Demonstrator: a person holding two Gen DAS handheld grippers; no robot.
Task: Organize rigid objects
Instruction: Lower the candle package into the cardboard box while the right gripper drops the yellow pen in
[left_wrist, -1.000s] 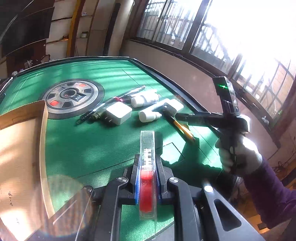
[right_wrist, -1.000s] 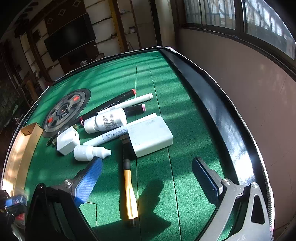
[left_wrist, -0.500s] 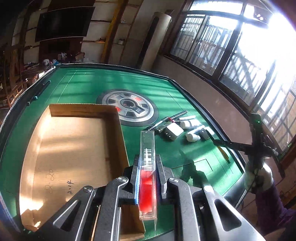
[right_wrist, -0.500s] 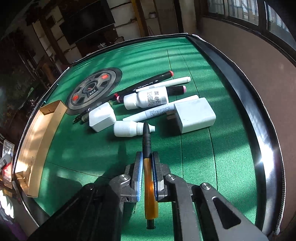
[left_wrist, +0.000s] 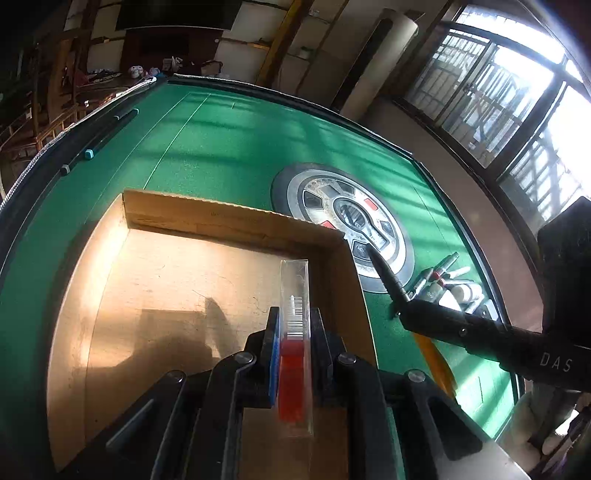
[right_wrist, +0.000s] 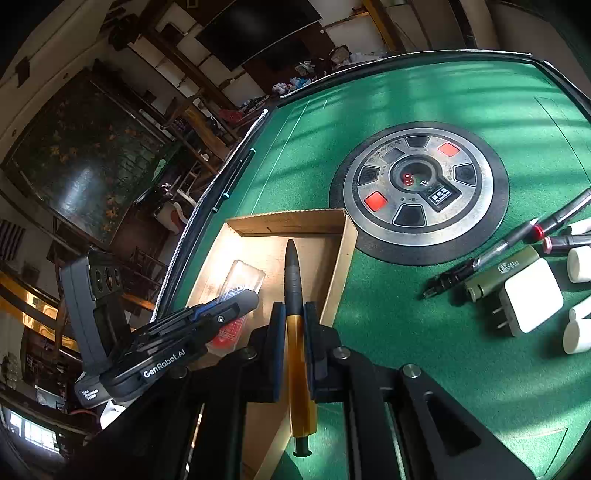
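Note:
My left gripper (left_wrist: 294, 325) is shut on a clear plastic case with red contents (left_wrist: 294, 354) and holds it over the open cardboard box (left_wrist: 229, 219). My right gripper (right_wrist: 294, 314) is shut on a black and amber pen (right_wrist: 295, 317), its tip over the same box (right_wrist: 343, 251). In the right wrist view the left gripper (right_wrist: 236, 302) holds the case (right_wrist: 240, 288) inside the box. In the left wrist view the pen tip (left_wrist: 384, 273) pokes over the box's right wall.
On the green felt table (right_wrist: 406, 339) lie a white charger (right_wrist: 532, 302), a green lighter (right_wrist: 502, 271), markers (right_wrist: 554, 225), a thin pen (right_wrist: 469, 266) and white bottles (right_wrist: 580, 328). A round metal dice panel (right_wrist: 419, 192) sits mid-table beside the box.
Both grippers have swung left to the box. The right gripper closed on the pen a second ago and lifted it off the felt. The case is now low over the box.

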